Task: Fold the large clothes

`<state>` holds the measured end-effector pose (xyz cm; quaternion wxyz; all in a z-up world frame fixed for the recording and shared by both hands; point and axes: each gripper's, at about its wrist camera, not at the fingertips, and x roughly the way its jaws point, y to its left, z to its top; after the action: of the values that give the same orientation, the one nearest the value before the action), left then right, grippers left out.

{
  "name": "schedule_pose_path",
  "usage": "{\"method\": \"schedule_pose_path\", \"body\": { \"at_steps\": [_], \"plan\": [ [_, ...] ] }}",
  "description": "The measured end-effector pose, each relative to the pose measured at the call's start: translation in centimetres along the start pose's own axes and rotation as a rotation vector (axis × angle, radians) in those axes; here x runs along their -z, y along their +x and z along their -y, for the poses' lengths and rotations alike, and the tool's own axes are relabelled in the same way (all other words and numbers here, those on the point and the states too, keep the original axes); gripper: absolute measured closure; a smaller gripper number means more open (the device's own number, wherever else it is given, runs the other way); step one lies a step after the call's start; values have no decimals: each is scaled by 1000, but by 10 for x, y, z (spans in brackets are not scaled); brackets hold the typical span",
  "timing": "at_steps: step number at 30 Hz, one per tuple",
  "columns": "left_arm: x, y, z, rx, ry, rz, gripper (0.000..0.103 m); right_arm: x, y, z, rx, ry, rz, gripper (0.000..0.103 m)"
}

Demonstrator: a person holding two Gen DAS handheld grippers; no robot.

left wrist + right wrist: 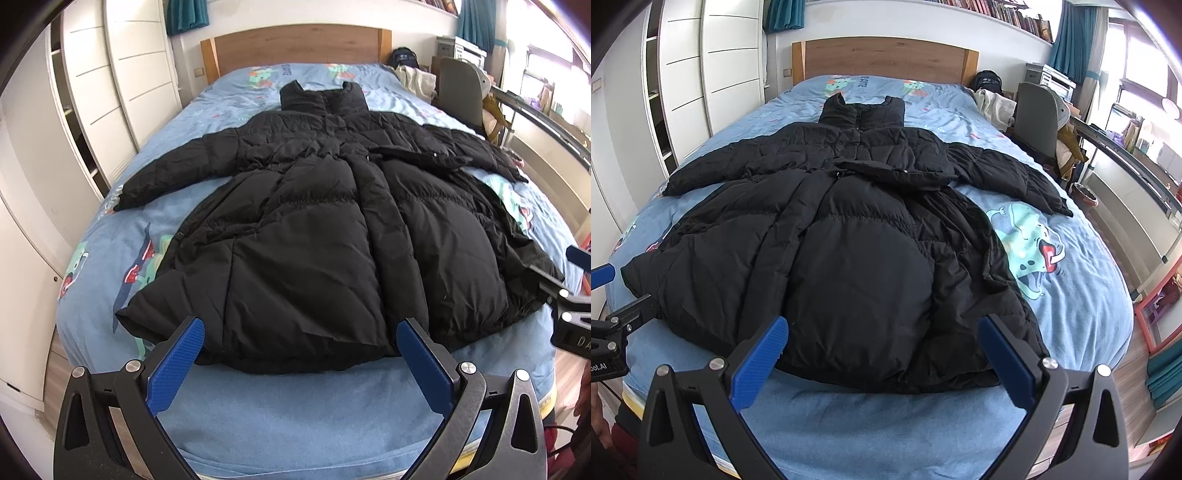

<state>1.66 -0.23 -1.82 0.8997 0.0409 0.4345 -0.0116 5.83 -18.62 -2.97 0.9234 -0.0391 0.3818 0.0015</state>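
Two grippers, left gripper (300,334) and right gripper (882,334), hover level at six o'clock, spread wide, empty, facing the black coat (317,236) spread flat on the bed (295,413).

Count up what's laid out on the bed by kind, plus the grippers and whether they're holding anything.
Coat: 1, black, spread flat, collar toward the headboard, both sleeves out
Pale cloth pile: 1, at the bed's far right corner
Dark bag: 1, behind that pile
Grippers: 2, left gripper and right gripper, both open and empty at the hem
Total: 5
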Motion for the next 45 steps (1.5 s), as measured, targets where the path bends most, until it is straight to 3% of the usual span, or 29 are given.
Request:
{"method": "schedule_pose_path", "body": {
  "at_steps": [27,45],
  "plan": [
    [-10,23,-4,22,18,-77,1,-14,17,-2,-6,-12,-35,0],
    [-24,25,-12,-19,-13,-16,1,-23,31,2,-15,3,-42,0]
  ]
}}
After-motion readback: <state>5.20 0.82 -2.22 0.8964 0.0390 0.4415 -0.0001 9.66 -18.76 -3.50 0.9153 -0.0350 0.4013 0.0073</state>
